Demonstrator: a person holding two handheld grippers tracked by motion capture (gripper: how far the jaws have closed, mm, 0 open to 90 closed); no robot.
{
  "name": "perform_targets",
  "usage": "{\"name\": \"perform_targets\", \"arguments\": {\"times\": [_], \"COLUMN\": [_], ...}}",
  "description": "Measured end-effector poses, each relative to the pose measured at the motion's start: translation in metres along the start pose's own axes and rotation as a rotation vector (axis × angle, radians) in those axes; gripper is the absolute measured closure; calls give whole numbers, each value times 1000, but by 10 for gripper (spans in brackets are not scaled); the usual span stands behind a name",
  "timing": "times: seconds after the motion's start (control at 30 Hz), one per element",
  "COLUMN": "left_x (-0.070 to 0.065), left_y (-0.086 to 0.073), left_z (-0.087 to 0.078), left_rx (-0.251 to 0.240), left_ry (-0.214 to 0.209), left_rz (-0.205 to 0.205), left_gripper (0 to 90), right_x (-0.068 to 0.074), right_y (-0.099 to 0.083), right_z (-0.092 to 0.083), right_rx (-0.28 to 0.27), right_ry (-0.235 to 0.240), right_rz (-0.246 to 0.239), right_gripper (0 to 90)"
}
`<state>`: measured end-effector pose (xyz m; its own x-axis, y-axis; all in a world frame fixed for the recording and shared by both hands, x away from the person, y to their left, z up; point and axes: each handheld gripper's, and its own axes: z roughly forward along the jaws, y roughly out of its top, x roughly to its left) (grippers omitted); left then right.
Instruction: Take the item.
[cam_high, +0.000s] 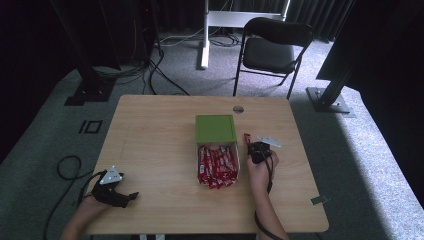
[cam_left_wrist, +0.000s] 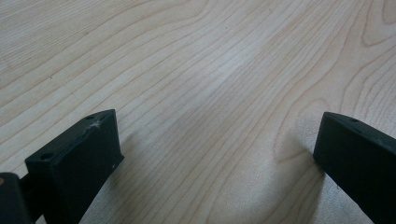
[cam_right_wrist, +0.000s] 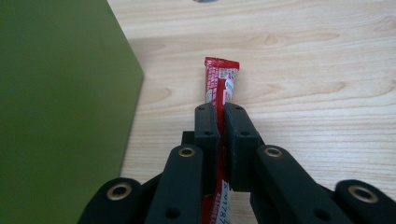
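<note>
Far left on the wooden table (cam_high: 150, 130): left gripper (cam_high: 131, 196) in a hand (cam_high: 90, 210), near the front edge, well apart from everything else. Jaws spread wide in the left gripper view, holding nothing, with bare wood (cam_left_wrist: 210, 84) between them. Black cable (cam_high: 67, 167) looping off the table edge behind it.

In the middle: green box (cam_high: 215, 128) with its lid up, and a pile of red snack packets (cam_high: 218, 166) lying in the open tray just in front of the lid.

Just right of the box: right gripper (cam_high: 248, 145) in the other hand (cam_high: 261, 170), jaws pressed tight on one red packet (cam_right_wrist: 220, 79). Packet standing on its thin edge between the jaws, its far end sticking out past the tips. Green side of the box (cam_right_wrist: 60, 102) close on the left in the right gripper view.

Beyond the table, on the grey carpet: black folding chair (cam_high: 272, 47).
</note>
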<state>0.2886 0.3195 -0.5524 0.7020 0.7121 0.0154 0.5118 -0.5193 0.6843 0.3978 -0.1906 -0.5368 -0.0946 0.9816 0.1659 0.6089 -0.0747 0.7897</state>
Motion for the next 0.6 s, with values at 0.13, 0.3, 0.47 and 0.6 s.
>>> {"name": "perform_targets", "arguments": {"times": [0.13, 0.3, 0.47, 0.6], "left_x": [0, 0, 0, 0], "left_y": [0, 0, 0, 0], "left_z": [0, 0, 0, 0], "left_rx": [0, 0, 0, 0], "left_ry": [0, 0, 0, 0], "left_rz": [0, 0, 0, 0], "left_gripper": [15, 15, 15, 16], "right_x": [1, 1, 0, 0], "right_y": [-4, -7, -8, -3], "right_z": [7, 9, 10, 3], "right_rx": [28, 45, 54, 36], "right_ry": [-1, 6, 12, 32], "right_rz": [0, 7, 14, 8], "right_gripper": [851, 847, 812, 639]}}
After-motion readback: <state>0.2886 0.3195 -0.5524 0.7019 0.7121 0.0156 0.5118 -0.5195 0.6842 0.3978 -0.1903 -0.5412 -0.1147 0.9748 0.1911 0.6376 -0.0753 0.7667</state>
